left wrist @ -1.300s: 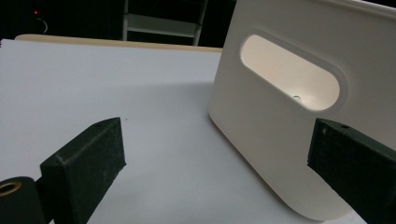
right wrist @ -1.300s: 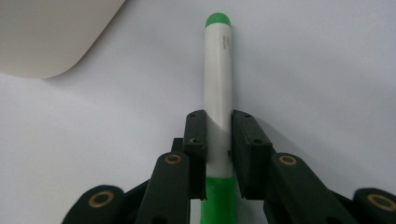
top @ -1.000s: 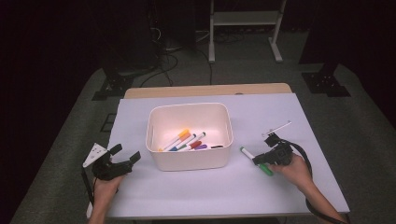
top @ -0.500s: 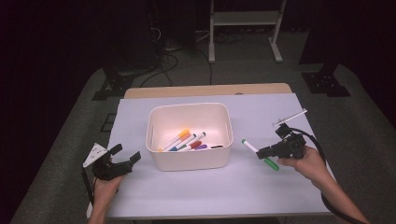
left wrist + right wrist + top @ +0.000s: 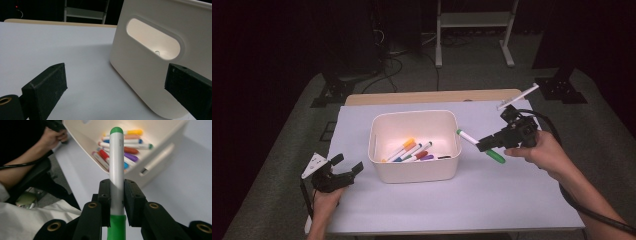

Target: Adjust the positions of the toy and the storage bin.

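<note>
My right gripper [image 5: 487, 144] is shut on a white marker with a green cap [image 5: 474, 141], held in the air just right of the white bin [image 5: 452, 170]. In the right gripper view the green marker [image 5: 117, 165] stands between my pads and points toward the bin [image 5: 162, 155], which holds several coloured markers [image 5: 120, 150]. Several markers [image 5: 412, 151] lie in the bin's bottom. My left gripper [image 5: 343, 169] rests open near the table's left front, facing the bin's handle slot [image 5: 153, 40], with nothing between its jaws.
The bin sits mid-table on a pale mat [image 5: 512, 200]. A wooden table edge [image 5: 432, 97] shows behind the mat. A metal stand [image 5: 472, 30] and cables are on the dark floor beyond. A cable trails from my right gripper along the forearm.
My right gripper has lifted the green marker off the mat and carried it up and toward the bin's right side. The left gripper has stayed put.
</note>
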Tool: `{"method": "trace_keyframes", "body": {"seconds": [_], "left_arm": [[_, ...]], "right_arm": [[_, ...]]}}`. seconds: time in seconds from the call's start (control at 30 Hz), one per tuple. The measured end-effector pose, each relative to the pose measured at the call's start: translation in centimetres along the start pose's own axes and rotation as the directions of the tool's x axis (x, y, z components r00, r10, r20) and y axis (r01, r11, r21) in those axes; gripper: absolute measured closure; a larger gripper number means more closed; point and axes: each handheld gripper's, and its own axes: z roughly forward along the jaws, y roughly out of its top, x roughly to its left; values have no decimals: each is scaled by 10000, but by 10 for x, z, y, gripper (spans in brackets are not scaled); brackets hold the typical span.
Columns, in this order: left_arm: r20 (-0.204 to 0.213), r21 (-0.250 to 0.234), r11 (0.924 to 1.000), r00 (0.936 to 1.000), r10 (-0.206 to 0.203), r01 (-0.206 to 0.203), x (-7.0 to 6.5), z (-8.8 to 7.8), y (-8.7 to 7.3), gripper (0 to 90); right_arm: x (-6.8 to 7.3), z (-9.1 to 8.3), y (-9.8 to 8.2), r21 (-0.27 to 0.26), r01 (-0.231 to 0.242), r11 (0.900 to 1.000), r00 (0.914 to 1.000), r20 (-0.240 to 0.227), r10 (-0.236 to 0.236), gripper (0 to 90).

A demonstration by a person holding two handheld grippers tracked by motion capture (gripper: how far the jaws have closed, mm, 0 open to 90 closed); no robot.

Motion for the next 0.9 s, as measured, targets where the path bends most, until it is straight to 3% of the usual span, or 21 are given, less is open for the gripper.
{"method": "trace_keyframes", "body": {"seconds": [0.07, 0.13, 0.23, 0.27, 0.37, 0.47, 0.57, 0.6, 0.67, 0.8, 0.9], "left_arm": [[12, 2, 10000, 10000, -5, 5, 0, 1, 0, 27], [6, -10, 10000, 10000, -15, 15, 0, 1, 1, 27], [14, -57, 9999, 10000, -84, 84, 1, 3, 1, 27], [21, -18, 10000, 10000, -68, 68, 2, 3, 1, 27], [20, -38, 10000, 10000, -67, 67, 2, 3, 1, 27], [25, -71, 10000, 10000, -65, 65, 4, 2, 1, 27], [9, -58, 10000, 10000, -75, 75, 5, 1, 0, 27], [10, -118, 9998, 9999, -150, 150, 5, 1, 0, 27], [13, -120, 9998, 9999, -150, 150, 6, 1, 0, 27], [-44, -174, 9997, 9999, -166, 165, 8, 0, 0, 27], [-61, -242, 9994, 9997, -232, 230, 8, 0, 0, 27]], "right_arm": [[10, 12, 21, 391, 436, 9983, 9985, -362, -422, 756], [13, 16, 28, 503, 548, 9972, 9978, -403, -528, 755], [20, 27, 44, 653, 846, 9943, 9935, -822, -792, 755], [24, 36, 57, 908, 1108, 9897, 9896, -1016, -1014, 755], [28, 45, 67, 1154, 1244, 9855, 9873, -1136, -1113, 755], [33, 66, 84, 1536, 1740, 9727, 9751, -1648, -1484, 755], [35, 77, 90, 1659, 1907, 9675, 9690, -1896, -1585, 755], [36, 89, 95, 1774, 2118, 9611, 9606, -2189, -1713, 755], [36, 93, 97, 1826, 2124, 9600, 9593, -2261, -1693, 755], [35, 118, 104, 2186, 2322, 9478, 9536, -2432, -1776, 755], [33, 127, 106, 2338, 2425, 9415, 9508, -2501, -1828, 755]]}}
